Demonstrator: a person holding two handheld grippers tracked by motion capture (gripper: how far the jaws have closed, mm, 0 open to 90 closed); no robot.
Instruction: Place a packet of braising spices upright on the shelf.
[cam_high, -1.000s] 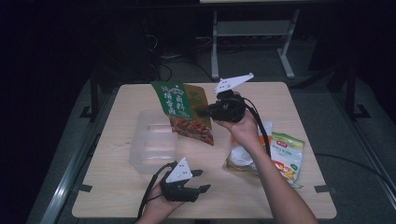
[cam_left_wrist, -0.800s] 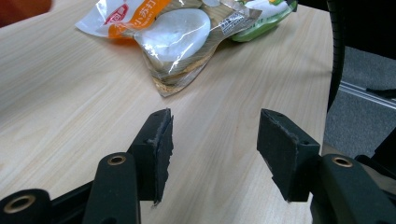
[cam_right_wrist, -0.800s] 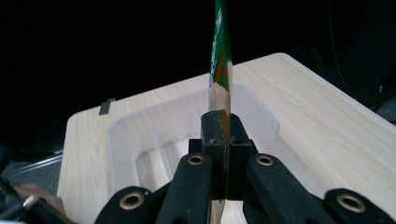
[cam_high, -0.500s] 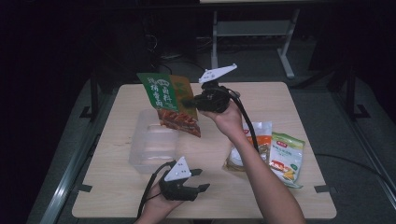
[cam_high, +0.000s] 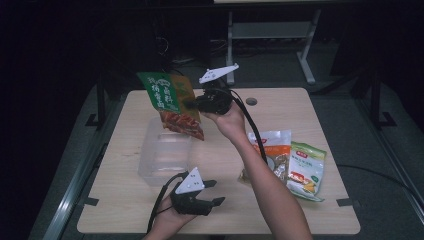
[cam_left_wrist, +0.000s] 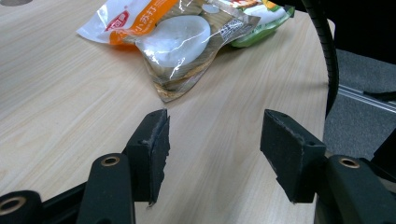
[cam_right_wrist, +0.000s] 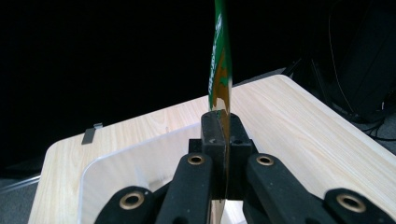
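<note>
Green snack bag (cam_high: 170, 102) clamped in my right gripper (cam_high: 192, 104) hangs above the clear bin (cam_high: 162, 155), two packets (cam_high: 287, 160) left, left gripper (cam_high: 212, 192) empty and spread.

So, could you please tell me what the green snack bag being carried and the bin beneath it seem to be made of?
The green snack bag, clamped in the right hand-held gripper, looks like thin printed plastic film: glossy, with a see-through lower window showing reddish contents. The bin looks like clear, slightly frosted rigid plastic, since the wooden table shows through its walls.
</note>
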